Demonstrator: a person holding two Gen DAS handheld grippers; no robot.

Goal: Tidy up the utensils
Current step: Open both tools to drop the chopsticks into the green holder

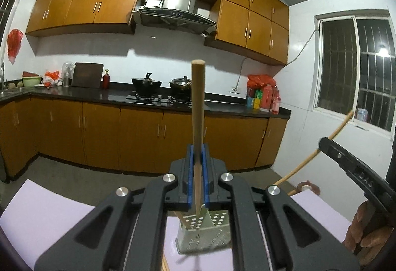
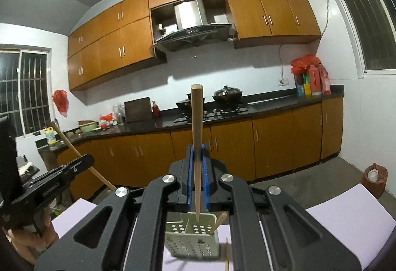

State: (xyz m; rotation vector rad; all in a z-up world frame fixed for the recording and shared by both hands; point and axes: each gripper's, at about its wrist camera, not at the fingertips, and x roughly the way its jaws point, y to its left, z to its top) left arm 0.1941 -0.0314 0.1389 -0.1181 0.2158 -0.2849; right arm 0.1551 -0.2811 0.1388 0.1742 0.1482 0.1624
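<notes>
**Each gripper holds a chopstick above the perforated holder**

Left wrist view: the left gripper has its blue-padded jaws clenched on a wooden chopstick that stands nearly upright, its thick end up against the kitchen background and its thin tip reaching down toward the utensil holder. The pale green holder, pierced with round holes and split into compartments, stands on the lilac table just below the jaws. At the right edge the right gripper shows from the side, gripped by a hand, with its own slanted chopstick.

Right wrist view: the right gripper is likewise clenched on a near-upright chopstick, whose tip hangs over the holder. Another chopstick already leans inside the holder's right compartment. At the left, the left gripper appears with its chopstick tilted and a hand beneath it.
</notes>
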